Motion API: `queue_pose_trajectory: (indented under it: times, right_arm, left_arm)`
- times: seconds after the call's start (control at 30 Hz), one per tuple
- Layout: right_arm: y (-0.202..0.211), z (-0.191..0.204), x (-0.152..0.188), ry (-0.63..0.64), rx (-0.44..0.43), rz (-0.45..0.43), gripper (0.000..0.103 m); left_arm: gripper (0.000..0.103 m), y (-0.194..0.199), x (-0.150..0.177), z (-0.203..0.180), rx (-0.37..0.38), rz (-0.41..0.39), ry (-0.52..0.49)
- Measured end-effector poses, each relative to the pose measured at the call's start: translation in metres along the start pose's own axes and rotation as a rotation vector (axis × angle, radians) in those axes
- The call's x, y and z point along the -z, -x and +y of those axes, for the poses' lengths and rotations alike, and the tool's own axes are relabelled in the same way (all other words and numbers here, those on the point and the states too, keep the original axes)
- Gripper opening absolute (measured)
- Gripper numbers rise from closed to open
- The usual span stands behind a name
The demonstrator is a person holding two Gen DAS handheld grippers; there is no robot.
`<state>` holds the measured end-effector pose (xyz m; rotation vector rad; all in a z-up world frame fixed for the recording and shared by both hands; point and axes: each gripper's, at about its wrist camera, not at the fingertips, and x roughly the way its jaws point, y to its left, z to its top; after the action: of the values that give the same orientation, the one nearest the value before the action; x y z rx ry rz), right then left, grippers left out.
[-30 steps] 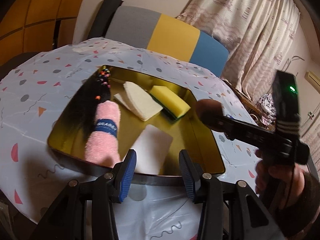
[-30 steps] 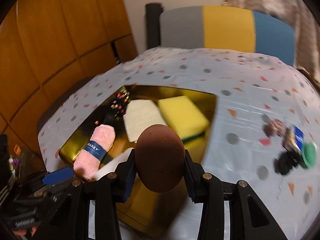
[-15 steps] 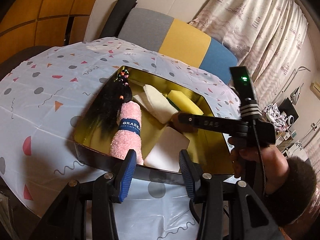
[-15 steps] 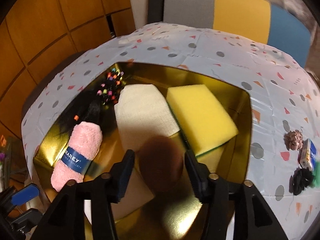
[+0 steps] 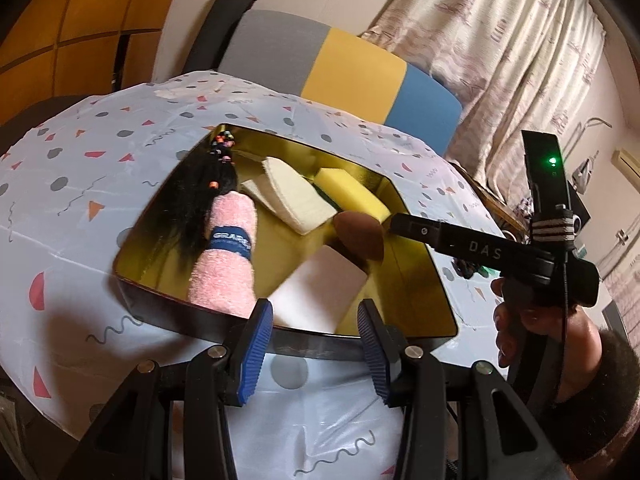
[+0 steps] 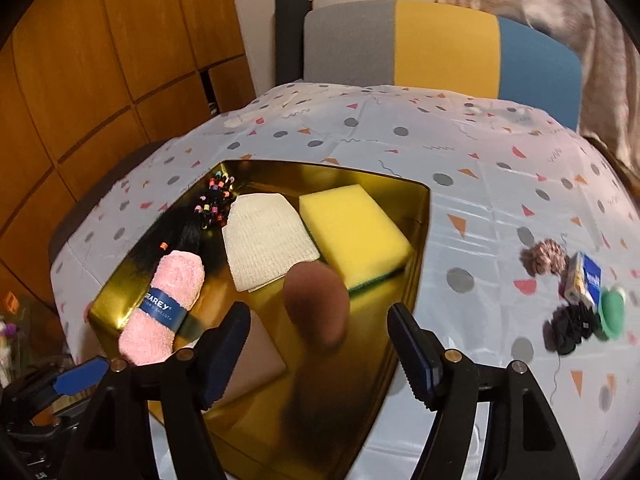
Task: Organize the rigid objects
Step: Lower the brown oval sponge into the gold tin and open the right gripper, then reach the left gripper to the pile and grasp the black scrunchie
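The brown egg-shaped sponge (image 6: 316, 306) is a matte, chocolate-coloured makeup puff, smooth all over, rounded and fat at one end and tapering toward the other. In the right wrist view it looks a little blurred. Its long axis runs roughly from the near side of the gold tray (image 6: 420, 216) toward the far side, leaning slightly leftward at the top; which end is the narrower one I can't say for sure from that view. In the left wrist view the sponge (image 5: 360, 236) lies more slantwise, its pointed end toward the upper left and its broad end lower right, just off the tip of the right gripper (image 5: 394, 224).

It sits inside the tray, between the cream cloth (image 6: 268, 240) and the yellow sponge (image 6: 356, 232), just beyond the white block (image 5: 320, 284). Whether it rests on the tray floor or is a shade above it I can't tell.

The right gripper (image 6: 320, 344) has just been opening its jaws, and they stand clear of the sponge on both sides, nothing pinched between them. The left gripper (image 5: 316, 348) hangs at the tray's near rim with its blue pads apart and nothing between them. A pink rolled towel (image 5: 226, 252) lies along the left side beside a black hairpiece (image 5: 192, 204)
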<state>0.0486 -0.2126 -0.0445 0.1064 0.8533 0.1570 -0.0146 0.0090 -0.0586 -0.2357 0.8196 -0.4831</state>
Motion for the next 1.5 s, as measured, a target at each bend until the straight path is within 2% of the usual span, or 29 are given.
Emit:
queue_pose_trajectory:
  times: [0.23,0.4,0.53,0.77,0.83,0.87,0.97,1.1,1.17,1.3,1.5]
  right_arm:
    - [0.032,-0.036,0.024,-0.071,0.063,-0.054,0.075]
    - [0.038,-0.083,0.057,-0.159,0.137,-0.014,0.077]
    - [0.046,-0.127,0.087,-0.250,0.210,0.002,0.077]
    - [0.075,-0.190,0.117,-0.395,0.307,-0.064,0.078]
    - [0.084,-0.205,0.124,-0.431,0.319,-0.089,0.078]
    - [0.088,-0.212,0.128,-0.448,0.324,-0.099,0.078]
    - [0.096,-0.225,0.139,-0.491,0.326,-0.114,0.079]
    - [0.110,-0.246,0.156,-0.550,0.327,-0.142,0.079]
    - [0.118,-0.253,0.164,-0.575,0.330,-0.158,0.080]
    - [0.127,-0.268,0.174,-0.626,0.323,-0.179,0.081]
    - [0.136,-0.277,0.180,-0.644,0.316,-0.202,0.082]
  left_arm:
    - [0.044,-0.005,0.000,-0.015,0.028,0.023,-0.037]
    - [0.044,-0.014,0.002,-0.037,0.057,0.058,-0.087]
    - [0.044,-0.022,0.000,-0.064,0.099,0.094,-0.146]
    - [0.052,-0.049,-0.017,-0.142,0.157,0.132,-0.285]
    - [0.065,-0.063,-0.024,-0.168,0.180,0.148,-0.313]
    - [0.066,-0.071,-0.027,-0.180,0.185,0.149,-0.324]
    - [0.066,-0.101,-0.035,-0.216,0.197,0.180,-0.359]
    - [0.067,-0.158,-0.039,-0.258,0.165,0.262,-0.423]
    - [0.066,-0.184,-0.038,-0.273,0.172,0.300,-0.434]
    - [0.066,-0.231,-0.032,-0.297,0.117,0.314,-0.482]
    - [0.066,-0.282,-0.026,-0.309,0.051,0.310,-0.528]
